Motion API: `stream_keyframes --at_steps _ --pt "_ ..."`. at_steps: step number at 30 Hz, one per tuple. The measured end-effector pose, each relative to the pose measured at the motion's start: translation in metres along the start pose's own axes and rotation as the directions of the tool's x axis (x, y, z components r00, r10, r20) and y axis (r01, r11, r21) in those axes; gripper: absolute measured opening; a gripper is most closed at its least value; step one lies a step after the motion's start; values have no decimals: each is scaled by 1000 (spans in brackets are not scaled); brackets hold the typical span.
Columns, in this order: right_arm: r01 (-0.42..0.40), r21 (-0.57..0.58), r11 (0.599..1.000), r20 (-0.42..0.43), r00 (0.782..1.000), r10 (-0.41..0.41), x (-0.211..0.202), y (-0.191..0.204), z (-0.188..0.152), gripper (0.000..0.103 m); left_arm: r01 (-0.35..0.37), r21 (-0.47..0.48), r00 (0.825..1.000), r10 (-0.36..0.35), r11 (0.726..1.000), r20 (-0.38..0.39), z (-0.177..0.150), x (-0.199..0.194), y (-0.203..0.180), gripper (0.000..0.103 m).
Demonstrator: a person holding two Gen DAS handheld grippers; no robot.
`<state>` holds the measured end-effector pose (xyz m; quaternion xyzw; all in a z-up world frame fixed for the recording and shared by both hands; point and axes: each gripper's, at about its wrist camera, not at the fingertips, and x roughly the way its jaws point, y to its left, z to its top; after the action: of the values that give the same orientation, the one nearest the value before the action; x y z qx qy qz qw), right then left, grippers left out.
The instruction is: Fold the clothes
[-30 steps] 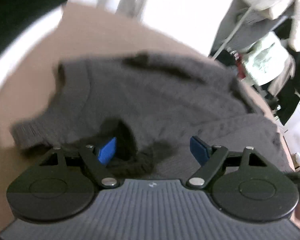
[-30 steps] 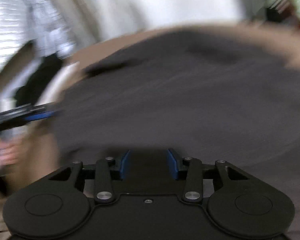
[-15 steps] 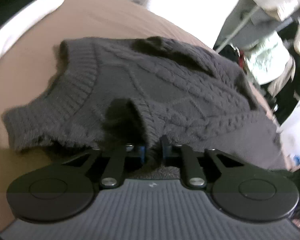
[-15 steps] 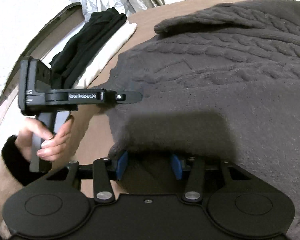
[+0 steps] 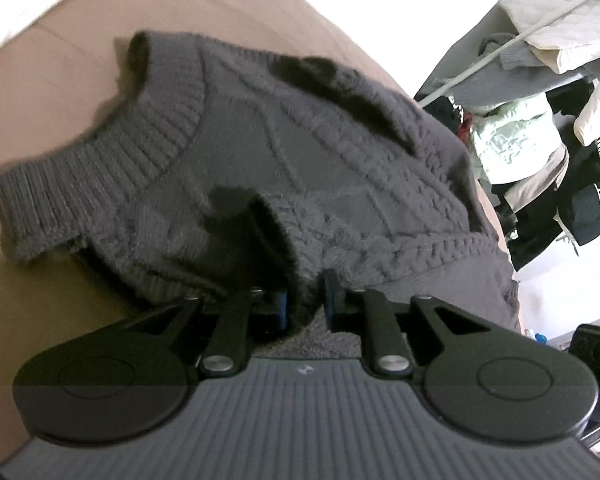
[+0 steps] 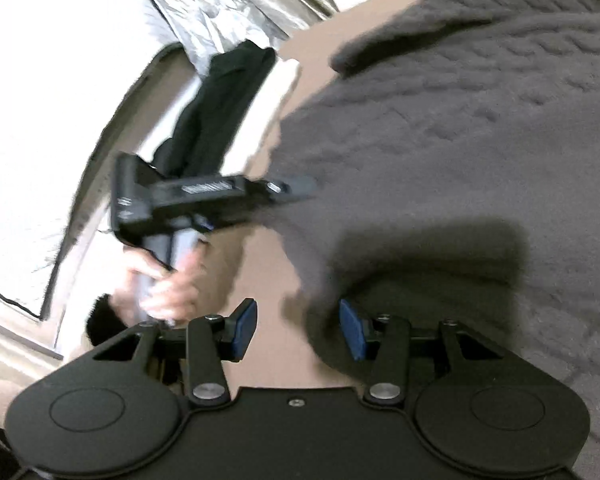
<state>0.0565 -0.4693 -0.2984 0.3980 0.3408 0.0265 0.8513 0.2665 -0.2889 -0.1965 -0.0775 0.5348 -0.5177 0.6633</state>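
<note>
A dark grey cable-knit sweater (image 5: 300, 168) lies on a tan surface (image 5: 60, 80), its ribbed hem at the left. My left gripper (image 5: 305, 304) is shut on a raised fold of the sweater's near edge. In the right wrist view the same sweater (image 6: 460, 140) fills the right side. My right gripper (image 6: 298, 328) is open and empty, its blue pads (image 6: 246, 326) apart just off the sweater's edge. The left gripper's body (image 6: 204, 200), held by a hand, also shows in that view at the sweater's left edge.
A folded black garment (image 6: 220, 92) on a white one lies at the far left of the tan surface. A rack piled with clothes (image 5: 540, 100) stands to the right of the surface. A bright window and foil-like curtain (image 6: 220, 8) are behind.
My left gripper closed on the sweater's fold and stays shut. My right gripper has opened, let go of the sweater's edge and drawn back off it.
</note>
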Motion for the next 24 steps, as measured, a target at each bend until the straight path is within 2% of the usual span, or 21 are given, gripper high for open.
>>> stream_keyframes --at_steps 2,3,4,5,6,7,8,9,10,11,13,15,17,18,20,21,24 --pt "60 -39 997 -28 998 -61 11 5 4 60 -6 -3 1000 6 1000 -10 0 2 0 16" --pt "115 -65 991 -41 992 -118 17 8 4 65 -8 -5 1000 8 1000 -8 0 3 0 16" --pt "174 -93 980 -50 983 -179 24 10 4 65 -12 -7 1000 12 1000 -7 -1 3 0 15" --pt "202 -113 973 -49 977 -209 30 12 3 65 -27 -3 1000 27 1000 -1 -1 2 -1 10" --pt "203 -135 970 -25 978 -208 33 16 -1 65 -50 3 999 50 999 1 -1 -3 -4 9" --pt "192 -180 965 -19 980 -199 32 26 -3 53 -65 -24 998 65 998 -2 -2 -11 -5 9" --pt "179 -230 957 -20 982 -189 31 37 -6 11 -79 -53 997 78 995 -6 -3 -21 -5 9" --pt "165 -279 946 -22 984 -179 30 48 -8 12 -63 -113 998 63 992 -2 -9 -39 -2 9" --pt "154 -324 934 -15 986 -168 25 61 -10 12 -40 -124 999 44 992 29 -17 -61 1 9" --pt "144 -366 919 -7 987 -158 18 74 -13 12 -50 -103 997 55 993 52 -24 -76 3 11" --pt "125 -448 885 8 991 -136 6 100 -19 17 -159 -71 987 161 985 19 -32 -80 10 11" --pt "144 -436 889 -52 981 -184 19 91 -23 26 -250 -49 968 249 967 -17 -36 -74 16 11" --pt "191 -408 893 -110 960 -256 35 75 -29 25 -242 -71 970 240 968 -31 -33 -65 17 11" --pt "205 -382 901 -107 959 -263 37 68 -33 25 -251 -67 968 250 966 -22 -29 -64 13 11" --pt "215 -320 923 -84 964 -253 37 57 -43 26 -294 -1 956 294 956 2 -27 -64 3 12" --pt "205 -284 937 -75 969 -235 34 56 -45 31 -315 21 949 315 949 4 -28 -63 0 13" --pt "145 -252 957 -97 980 -175 19 58 -51 37 -322 17 947 323 946 -5 -28 -69 1 15"
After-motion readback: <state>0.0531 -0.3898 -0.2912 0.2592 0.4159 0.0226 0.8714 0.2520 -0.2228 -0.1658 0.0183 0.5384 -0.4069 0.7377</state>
